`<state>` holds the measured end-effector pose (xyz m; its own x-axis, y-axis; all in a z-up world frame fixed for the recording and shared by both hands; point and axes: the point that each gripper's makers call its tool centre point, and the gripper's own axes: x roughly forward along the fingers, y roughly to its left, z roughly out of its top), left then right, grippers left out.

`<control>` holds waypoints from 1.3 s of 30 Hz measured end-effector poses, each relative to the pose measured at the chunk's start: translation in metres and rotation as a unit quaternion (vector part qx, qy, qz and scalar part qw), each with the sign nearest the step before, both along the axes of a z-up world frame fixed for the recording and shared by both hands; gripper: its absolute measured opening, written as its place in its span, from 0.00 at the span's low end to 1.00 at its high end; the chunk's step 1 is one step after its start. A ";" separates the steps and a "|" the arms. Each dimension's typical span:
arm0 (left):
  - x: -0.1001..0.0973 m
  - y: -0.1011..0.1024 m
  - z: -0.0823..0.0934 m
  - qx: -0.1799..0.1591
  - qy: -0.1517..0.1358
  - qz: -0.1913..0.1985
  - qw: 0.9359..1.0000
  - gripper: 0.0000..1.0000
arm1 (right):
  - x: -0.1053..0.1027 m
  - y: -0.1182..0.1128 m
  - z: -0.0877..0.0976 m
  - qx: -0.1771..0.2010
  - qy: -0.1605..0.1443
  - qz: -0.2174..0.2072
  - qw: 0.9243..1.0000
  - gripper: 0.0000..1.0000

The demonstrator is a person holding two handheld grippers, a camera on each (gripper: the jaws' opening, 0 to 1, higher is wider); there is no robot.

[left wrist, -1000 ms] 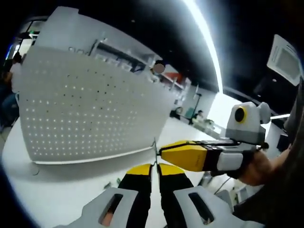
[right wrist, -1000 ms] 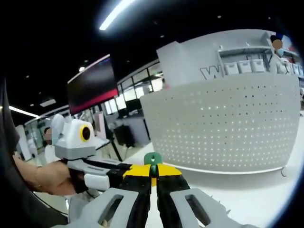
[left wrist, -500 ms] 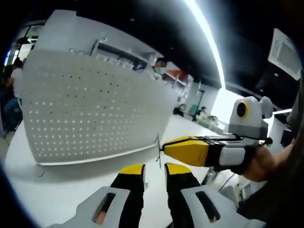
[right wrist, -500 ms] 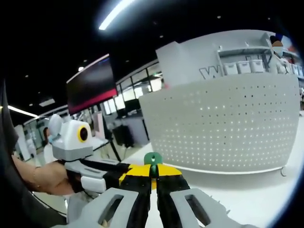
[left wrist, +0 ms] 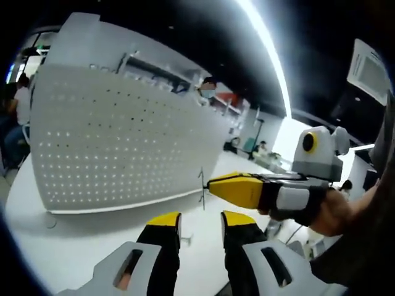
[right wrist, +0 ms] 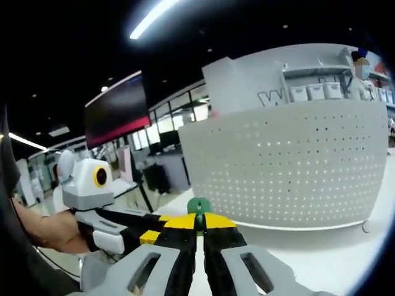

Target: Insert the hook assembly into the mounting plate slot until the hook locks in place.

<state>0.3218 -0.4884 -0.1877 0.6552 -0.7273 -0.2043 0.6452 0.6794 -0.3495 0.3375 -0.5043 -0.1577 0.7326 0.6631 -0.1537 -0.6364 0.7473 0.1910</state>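
Two tools met above the white surface [left wrist: 92, 246]: the left tool [left wrist: 200, 225] had just spread, leaving the hook assembly [right wrist: 199, 207] pinched in the right tool [right wrist: 197, 225], near the perforated mounting plate [right wrist: 290, 166], not yet inserted.

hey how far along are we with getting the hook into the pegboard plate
Done: the hook has passed to the right tongs, which are shut on it; its green end pokes up between their tips. The left tongs have opened and let go. In hand: the hook is held in front of the white perforated mounting plate, apart from it. Left: reaching the plate, inserting the hook and locking it.
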 end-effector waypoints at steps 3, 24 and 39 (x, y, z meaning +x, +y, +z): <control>-0.002 0.002 -0.001 0.001 -0.007 0.002 1.000 0.32 | 0.005 -0.005 0.001 -0.004 -0.008 -0.010 1.000 0.00; -0.010 0.020 -0.028 0.039 0.006 0.031 0.999 0.46 | 0.065 -0.037 0.029 -0.037 -0.121 -0.115 0.985 0.00; -0.006 0.024 -0.029 0.035 0.007 0.046 0.998 0.52 | 0.128 -0.055 0.055 -0.036 -0.166 -0.186 0.968 0.00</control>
